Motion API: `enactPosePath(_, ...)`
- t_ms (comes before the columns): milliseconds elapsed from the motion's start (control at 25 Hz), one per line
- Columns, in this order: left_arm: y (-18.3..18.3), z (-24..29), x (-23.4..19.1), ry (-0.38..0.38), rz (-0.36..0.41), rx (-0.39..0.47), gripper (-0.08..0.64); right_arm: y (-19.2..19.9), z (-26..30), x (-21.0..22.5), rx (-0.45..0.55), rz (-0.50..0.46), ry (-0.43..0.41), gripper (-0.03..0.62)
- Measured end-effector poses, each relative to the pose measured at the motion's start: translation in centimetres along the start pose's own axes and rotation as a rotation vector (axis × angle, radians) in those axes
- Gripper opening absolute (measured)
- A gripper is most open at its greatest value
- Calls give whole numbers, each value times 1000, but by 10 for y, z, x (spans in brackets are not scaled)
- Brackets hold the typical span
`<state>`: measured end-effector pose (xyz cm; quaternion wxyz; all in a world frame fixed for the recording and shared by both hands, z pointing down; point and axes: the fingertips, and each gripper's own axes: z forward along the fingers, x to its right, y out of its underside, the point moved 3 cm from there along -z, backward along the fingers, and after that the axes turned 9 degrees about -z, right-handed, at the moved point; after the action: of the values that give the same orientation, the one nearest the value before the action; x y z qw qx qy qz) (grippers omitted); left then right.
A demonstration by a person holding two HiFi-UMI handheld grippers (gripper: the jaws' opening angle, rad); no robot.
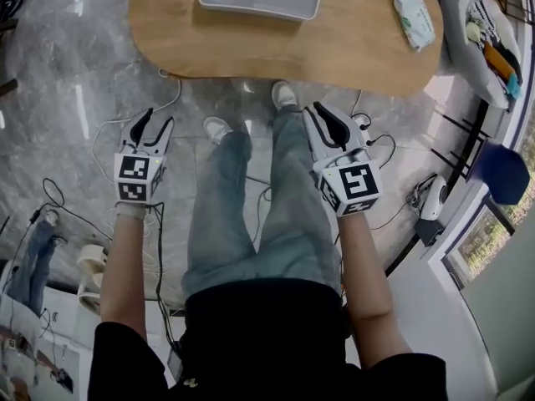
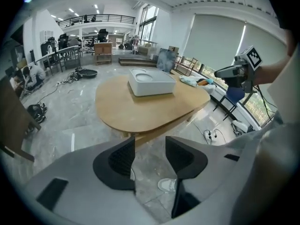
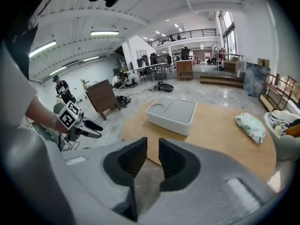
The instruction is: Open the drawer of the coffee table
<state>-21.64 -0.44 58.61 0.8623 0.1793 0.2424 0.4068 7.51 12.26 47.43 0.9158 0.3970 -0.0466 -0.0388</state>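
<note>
The coffee table point(image 1: 251, 44) has a light wooden top in a rounded, uneven oval shape, and it fills the upper middle of the head view. On it stand a white tray point(image 1: 259, 11) at the top edge of the frame and a pack of wipes point(image 1: 414, 17) at the upper right. In the left gripper view a wooden part point(image 2: 152, 136) shows under the near edge of the top, but I cannot tell if it is the drawer front. The left gripper point(image 1: 155, 124) is at the middle left, below the table edge and apart from it. Its jaws stand wide, with nothing between them. The right gripper point(image 1: 322, 115) is at the middle right, near the edge but not touching it. Its jaws leave only a narrow gap, which is empty. Both grippers point toward the table.
</note>
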Motion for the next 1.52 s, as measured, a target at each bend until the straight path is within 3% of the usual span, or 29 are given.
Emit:
enactPosePath(240, 25, 57, -14, 15, 98, -84, 232, 47, 21, 9, -38, 49, 33, 81)
enactPosePath(520, 43, 110, -38, -8, 124, -138, 246, 100, 41, 12, -81, 82, 40, 83)
enactPosePath(680, 48, 133, -52, -28, 172, -143, 252, 128, 53, 12, -98, 117, 47, 83)
enactPosePath(840, 46, 153, -65, -27, 282, -142, 252, 153, 67, 14, -109, 167, 55, 83)
enactPosePath(1120, 39, 178, -69, 41, 406, -150, 249, 185, 82, 17, -156, 186, 63, 83)
enactPosePath(1240, 39, 183, -61, 79, 474, -145, 185, 192, 83, 21, -166, 202, 72, 83)
enactPosePath(1520, 46, 183, -65, 89, 571, -91, 152, 201, 88, 27, -175, 219, 90, 83)
